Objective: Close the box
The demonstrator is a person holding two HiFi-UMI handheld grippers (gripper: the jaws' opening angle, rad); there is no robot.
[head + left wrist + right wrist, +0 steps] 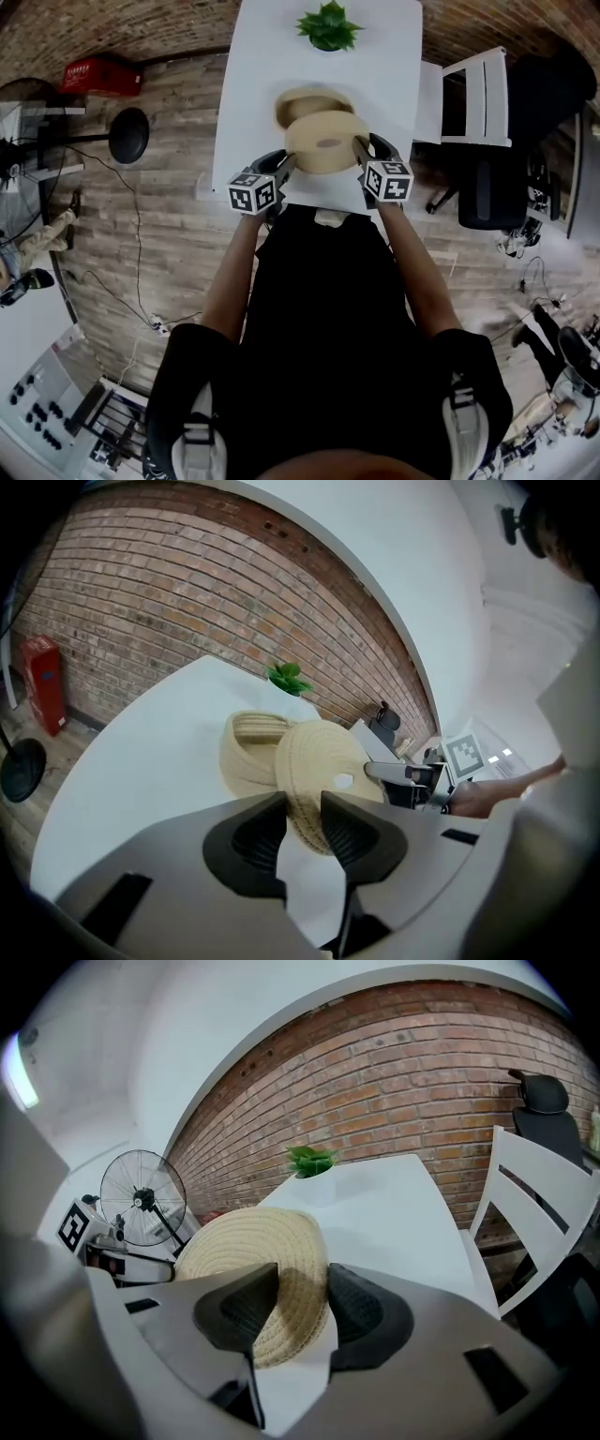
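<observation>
Two grippers pinch one woven lid [326, 141] between them. The fingers [352, 832] of your left gripper [302, 813] stand a little apart and press on the lid's near rim, which runs down into the gap between them. Your right gripper [302, 1288] does the same on the opposite side: its fingers are closed on the coiled edge, with the rest of the disc fanning out beyond the tips.

In the head view, the left gripper [289, 164] and right gripper [361, 150] flank the lid at its left and right edges, and the lid hangs clear of the table [394, 56], tilted. A small opening marks the middle of the lid.

Just beyond the lid sits the box [309, 98], a round woven basket with its mouth open. The lid overlaps the box's near side but does not sit on it. The left gripper view shows the box [248, 752] behind and to the left of the lid [319, 761].

Farther along the white table, a small green plant [328, 26] stands at the far end. A white chair [478, 94] is beside the table on your right, and a standing fan [142, 1199] is on your left.
</observation>
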